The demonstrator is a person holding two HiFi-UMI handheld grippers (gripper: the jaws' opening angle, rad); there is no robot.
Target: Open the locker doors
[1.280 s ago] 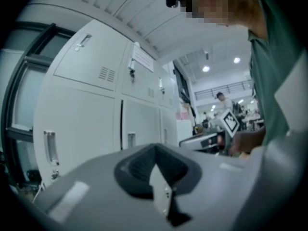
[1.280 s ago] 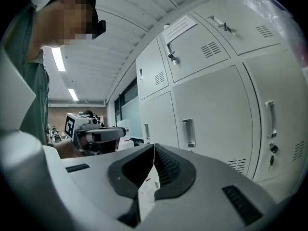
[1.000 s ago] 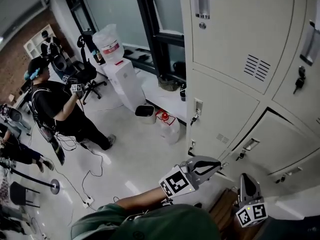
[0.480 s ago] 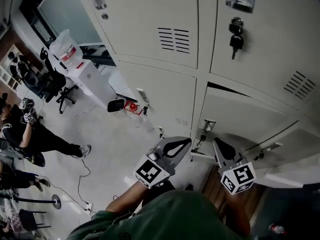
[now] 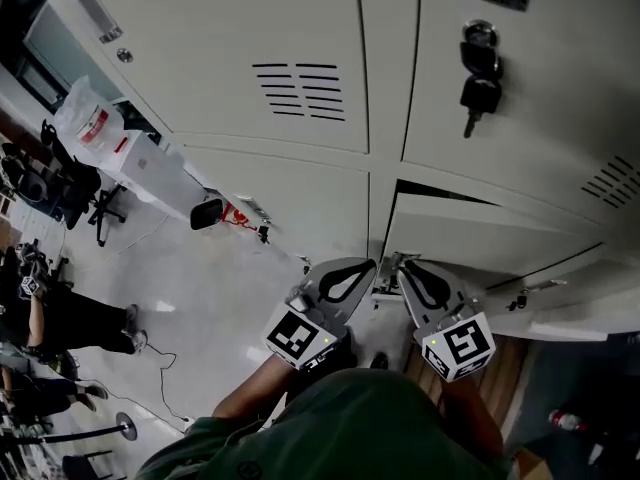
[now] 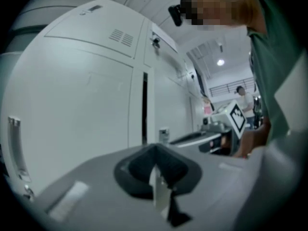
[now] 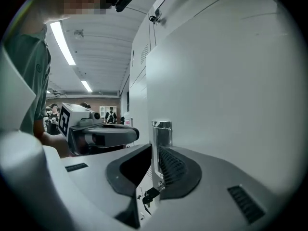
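Observation:
Cream metal lockers fill the head view. The lower door (image 5: 480, 240) stands slightly ajar, with a dark gap (image 5: 440, 194) along its top edge. Its chrome handle (image 7: 161, 131) sits between the jaws of my right gripper (image 7: 153, 150), whose ribbed pad still touches it as the jaws begin opening. In the head view my right gripper (image 5: 403, 266) is at that door's left edge. My left gripper (image 5: 368, 264) hangs just to its left, shut and empty, in front of the neighbouring closed door (image 6: 86, 109). The handle (image 6: 164, 134) also shows beyond its tips.
Keys (image 5: 480, 83) hang in the lock of the upper right locker. A water dispenser (image 5: 150, 168), a black bin (image 5: 207, 211) and an office chair (image 5: 70, 188) stand on the floor to the left. A person (image 5: 50, 318) stands at far left. Wooden boards (image 5: 500, 368) lie below right.
The head view has swung from the room onto the lockers. My right gripper has moved up and left to the lower door's handle, ending close beside the left gripper.

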